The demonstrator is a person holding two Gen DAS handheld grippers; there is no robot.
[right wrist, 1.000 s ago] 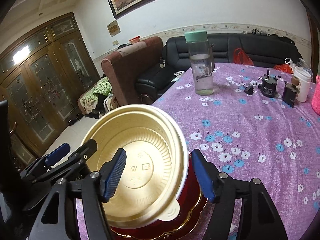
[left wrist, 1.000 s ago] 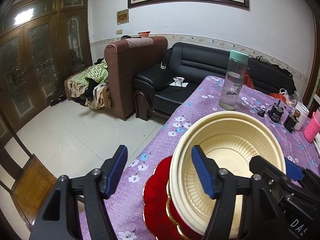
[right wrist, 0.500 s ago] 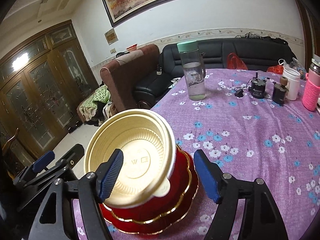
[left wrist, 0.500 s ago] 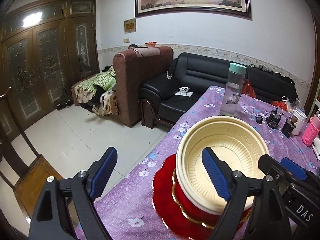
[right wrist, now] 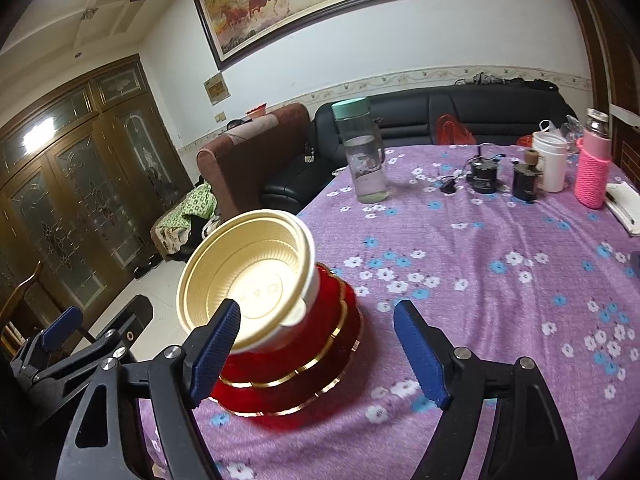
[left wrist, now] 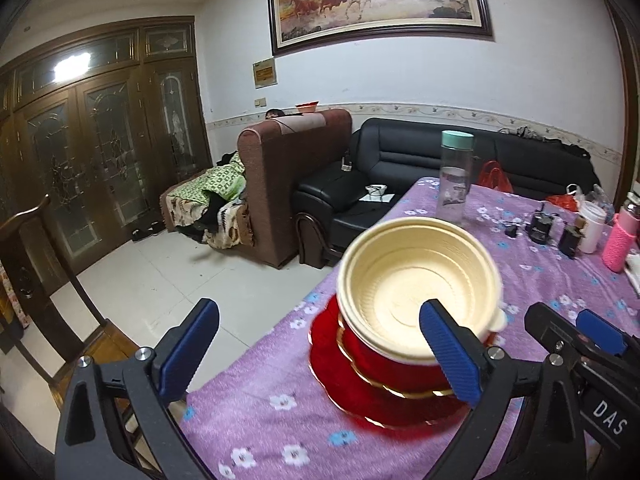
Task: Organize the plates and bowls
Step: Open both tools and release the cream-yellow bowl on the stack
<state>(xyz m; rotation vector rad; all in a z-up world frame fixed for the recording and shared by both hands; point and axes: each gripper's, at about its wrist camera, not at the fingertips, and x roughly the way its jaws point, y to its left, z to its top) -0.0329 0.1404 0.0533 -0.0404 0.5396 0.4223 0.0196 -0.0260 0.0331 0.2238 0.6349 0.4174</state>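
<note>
Bowls and plates sit in one stack near the corner of the table [right wrist: 500, 292], which is covered in a purple cloth printed with small flowers. At the top is a cream plastic bowl [left wrist: 416, 284] with a ribbed inside and a small tab on its rim; it is tilted, its mouth leaning toward the room rather than sitting level. It rests in a red bowl [left wrist: 372, 354] with a gold rim, and that stands on a red plate [left wrist: 384, 404] with a scalloped gold edge, lying flat on the cloth. The left gripper [left wrist: 320, 352] hangs in front of the stack with its jaws spread wide, holding nothing; one blue pad overlaps the cream bowl's rim in the picture, but whether it touches cannot be told. The right gripper [right wrist: 316, 352] is likewise wide open and empty, its left pad drawn across the lower edge of the cream bowl [right wrist: 248, 276], with the red plate [right wrist: 296, 396] showing between the fingers. Farther back on the table stands a clear water bottle [right wrist: 362, 152] with a green cap, well apart from the stack. Near the far edge are a white cup [right wrist: 552, 162], a pink-sleeved bottle [right wrist: 594, 164] and some small black gadgets [right wrist: 486, 174]. Beyond the table are a black sofa [left wrist: 400, 168] and a brown armchair [left wrist: 288, 184].
</note>
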